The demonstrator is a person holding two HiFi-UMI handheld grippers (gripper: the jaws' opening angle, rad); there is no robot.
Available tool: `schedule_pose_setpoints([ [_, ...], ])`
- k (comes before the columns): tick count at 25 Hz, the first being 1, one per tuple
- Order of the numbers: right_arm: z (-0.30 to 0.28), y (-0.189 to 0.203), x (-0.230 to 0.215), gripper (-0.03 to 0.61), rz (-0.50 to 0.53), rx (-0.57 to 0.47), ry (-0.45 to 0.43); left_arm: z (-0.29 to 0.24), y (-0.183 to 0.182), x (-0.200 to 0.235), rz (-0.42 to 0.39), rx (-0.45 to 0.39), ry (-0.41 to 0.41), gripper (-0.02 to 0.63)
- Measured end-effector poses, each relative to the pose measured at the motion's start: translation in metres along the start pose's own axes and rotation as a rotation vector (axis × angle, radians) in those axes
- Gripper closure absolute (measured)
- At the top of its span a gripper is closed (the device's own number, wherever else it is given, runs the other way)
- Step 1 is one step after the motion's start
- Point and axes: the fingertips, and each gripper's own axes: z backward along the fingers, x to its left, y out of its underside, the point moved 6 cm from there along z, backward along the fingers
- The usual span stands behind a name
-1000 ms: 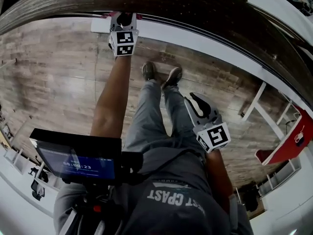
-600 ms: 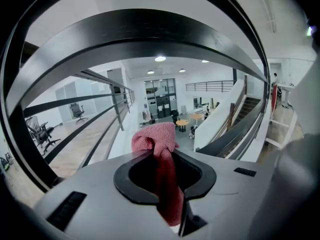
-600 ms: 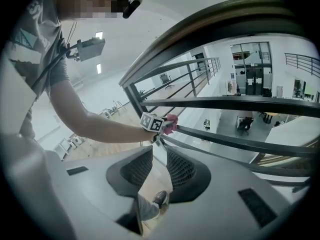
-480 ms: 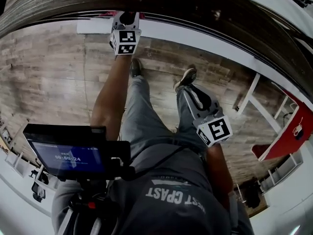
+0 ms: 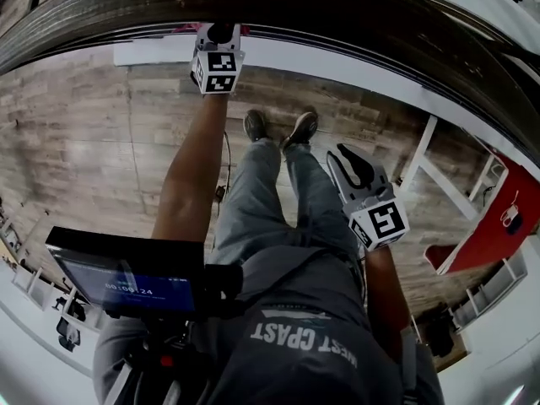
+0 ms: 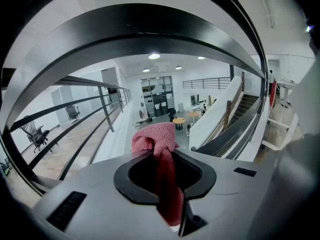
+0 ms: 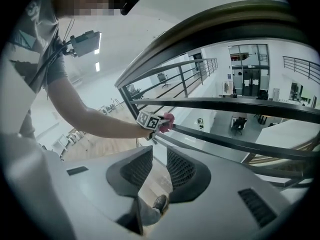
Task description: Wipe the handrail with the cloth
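The handrail (image 5: pixel 295 7) is a broad dark wooden band that curves across the top of the head view. My left gripper (image 5: pixel 221 34) reaches under it, shut on a red cloth (image 6: pixel 155 136) that bunches out past the jaws. In the right gripper view the cloth (image 7: pixel 167 121) sits against a thin dark bar (image 7: pixel 225 141) of the railing, below the top handrail (image 7: pixel 210 26). My right gripper (image 5: pixel 344 163) hangs away from the rail above the person's legs. Its jaws (image 7: pixel 159 151) stand slightly apart with nothing between them, so it is open.
A white kerb (image 5: pixel 337 62) runs along the foot of the railing on a wood-plank floor (image 5: pixel 84 133). The person's feet (image 5: pixel 278 127) stand close to it. White frames (image 5: pixel 439 171) and a red panel (image 5: pixel 498 226) are at the right. Beyond the rail lies an open atrium (image 6: pixel 170 114).
The person has stepped sideways along the railing, and the floor and white kerb have slid left in the head view. Both grippers travelled along with the person. The left one still holds the cloth.
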Motion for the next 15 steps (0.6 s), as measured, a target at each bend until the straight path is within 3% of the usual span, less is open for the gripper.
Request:
schedule_pose_setpoints([
  [4, 0.022, 0.011, -0.018, 0.502, -0.023, -0.018, 0.041, -0.006, -0.022, -0.048, -0.021, -0.031, 0.044, 0.538],
  [8, 0.022, 0.001, -0.018, 0.502, -0.022, -0.032, 0.063, -0.011, -0.025, -0.061, -0.029, -0.021, 0.087, 0.538],
  [15, 0.067, 0.019, -0.066, 0.502, -0.091, -0.08, 0.072, -0.02, -0.045, -0.118, -0.04, -0.022, 0.083, 0.538],
])
